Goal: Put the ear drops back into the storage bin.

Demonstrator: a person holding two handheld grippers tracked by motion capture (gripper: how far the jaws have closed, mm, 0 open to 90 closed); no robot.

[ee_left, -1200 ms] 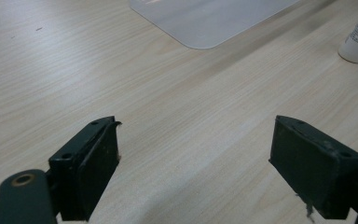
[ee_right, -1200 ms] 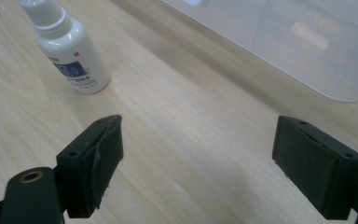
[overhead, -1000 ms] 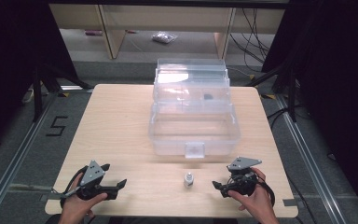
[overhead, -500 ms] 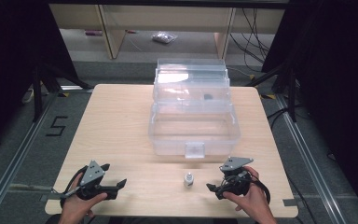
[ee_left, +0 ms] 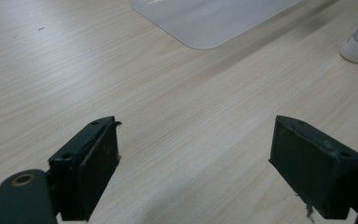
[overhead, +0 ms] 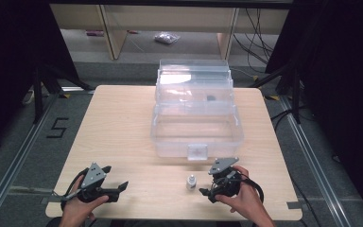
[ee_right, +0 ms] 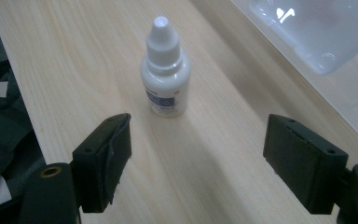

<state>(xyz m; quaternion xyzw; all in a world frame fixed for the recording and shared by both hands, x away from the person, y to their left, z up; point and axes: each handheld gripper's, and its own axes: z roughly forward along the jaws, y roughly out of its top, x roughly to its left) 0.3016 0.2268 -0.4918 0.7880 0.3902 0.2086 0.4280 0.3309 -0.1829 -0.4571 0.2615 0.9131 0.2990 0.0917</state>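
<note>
One small white dropper bottle [overhead: 190, 181] stands on the surface [overhead: 123, 127] near its front edge. One clear plastic box [overhead: 196, 132] sits toward the back edge, its single lid [overhead: 194, 85] raised behind it. Two tongs rest near the front edge, the left tongs [overhead: 120, 187] and the right tongs [overhead: 204, 191], one held in each of two hands.

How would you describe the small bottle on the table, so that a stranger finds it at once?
Start at the clear plastic box in the middle of the wooden table. Just in front of its latch, near the table's front edge, stands a small dropper bottle, upright. It is the only opaque white thing there, with a blue label.
</note>
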